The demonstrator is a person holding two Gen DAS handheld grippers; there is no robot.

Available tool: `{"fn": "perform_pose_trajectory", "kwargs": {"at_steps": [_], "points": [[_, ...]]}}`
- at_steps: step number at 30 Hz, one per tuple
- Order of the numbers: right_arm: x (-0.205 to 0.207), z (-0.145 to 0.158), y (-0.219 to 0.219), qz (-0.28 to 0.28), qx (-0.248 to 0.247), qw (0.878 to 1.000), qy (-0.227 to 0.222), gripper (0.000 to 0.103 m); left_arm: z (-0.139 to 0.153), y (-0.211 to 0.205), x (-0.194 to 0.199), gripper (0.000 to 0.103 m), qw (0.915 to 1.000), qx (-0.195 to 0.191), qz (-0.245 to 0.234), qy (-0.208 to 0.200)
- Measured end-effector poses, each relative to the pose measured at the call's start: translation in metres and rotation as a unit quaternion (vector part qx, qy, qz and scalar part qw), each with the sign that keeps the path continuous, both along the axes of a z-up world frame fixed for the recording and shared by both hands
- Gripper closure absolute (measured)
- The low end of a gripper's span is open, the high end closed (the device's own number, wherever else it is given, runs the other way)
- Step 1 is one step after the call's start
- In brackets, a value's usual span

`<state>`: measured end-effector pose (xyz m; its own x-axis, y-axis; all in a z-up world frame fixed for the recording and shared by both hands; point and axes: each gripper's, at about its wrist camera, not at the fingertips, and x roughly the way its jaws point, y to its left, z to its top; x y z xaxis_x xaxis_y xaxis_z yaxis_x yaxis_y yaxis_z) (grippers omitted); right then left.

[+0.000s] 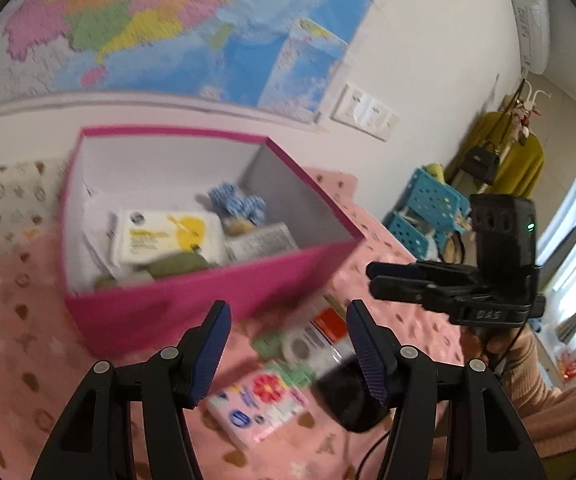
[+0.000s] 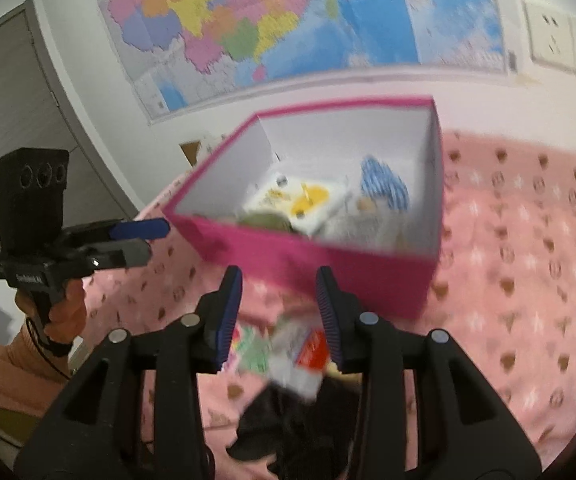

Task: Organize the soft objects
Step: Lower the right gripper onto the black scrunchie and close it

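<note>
Box (image 1: 207, 304), magenta, lid off, stands on a pink blanket (image 1: 15, 344) under a wall map (image 1: 215, 16). Inside it: yellow-and-white wipes pack (image 1: 169, 240), blue striped cloth (image 1: 239, 206), green cloth (image 1: 175, 266), printed sachet (image 1: 261, 242).

Left gripper (image 1: 288, 354) hangs over the loose pile just in front of the box. Jaws part-way apart, nothing between them, pads touching nothing. Below it lie a tissue pack (image 1: 257, 402) with a red flower, a red-and-white packet (image 1: 318, 334) and a black cloth (image 1: 348, 400), close together on the blanket; frames blurred, contacts within the pile not readable.

Right gripper (image 2: 279, 314) also sits over the pile, jaws moderately apart and empty. Same red-and-white packet (image 2: 308, 354) and black cloth (image 2: 288, 420) appear beneath it.

Each gripper shows in the other's view, to the side of the box, held in a hand (image 2: 65, 314) with a peach sleeve (image 2: 3, 376).
</note>
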<state>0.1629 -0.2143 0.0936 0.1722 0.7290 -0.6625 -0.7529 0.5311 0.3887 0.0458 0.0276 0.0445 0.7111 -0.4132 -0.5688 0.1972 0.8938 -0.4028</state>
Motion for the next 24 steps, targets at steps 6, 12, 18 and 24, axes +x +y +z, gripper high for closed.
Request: {"fn": "perform_pose_trajectory", "kwargs": {"at_steps": [6,12,18,24], "points": [[-0.012,-0.038,-0.031,-0.020,-0.044,0.998,0.043,0.054,-0.021,-0.021,0.000,0.042,0.9992,-0.012,-0.028,0.025],[-0.022,-0.064,-0.045,-0.034,-0.084,0.994,0.061,0.042,-0.038,-0.040,-0.005,0.042,0.9969,-0.029,-0.056,0.048],[-0.029,-0.081,-0.044,-0.031,-0.090,0.993,0.069,0.042,-0.052,-0.053,-0.007,0.042,0.9945,-0.032,-0.070,0.071],[-0.035,-0.084,-0.038,-0.027,-0.094,0.994,0.050,0.042,-0.060,-0.063,-0.007,0.042,0.9926,-0.033,-0.081,0.084]]}}
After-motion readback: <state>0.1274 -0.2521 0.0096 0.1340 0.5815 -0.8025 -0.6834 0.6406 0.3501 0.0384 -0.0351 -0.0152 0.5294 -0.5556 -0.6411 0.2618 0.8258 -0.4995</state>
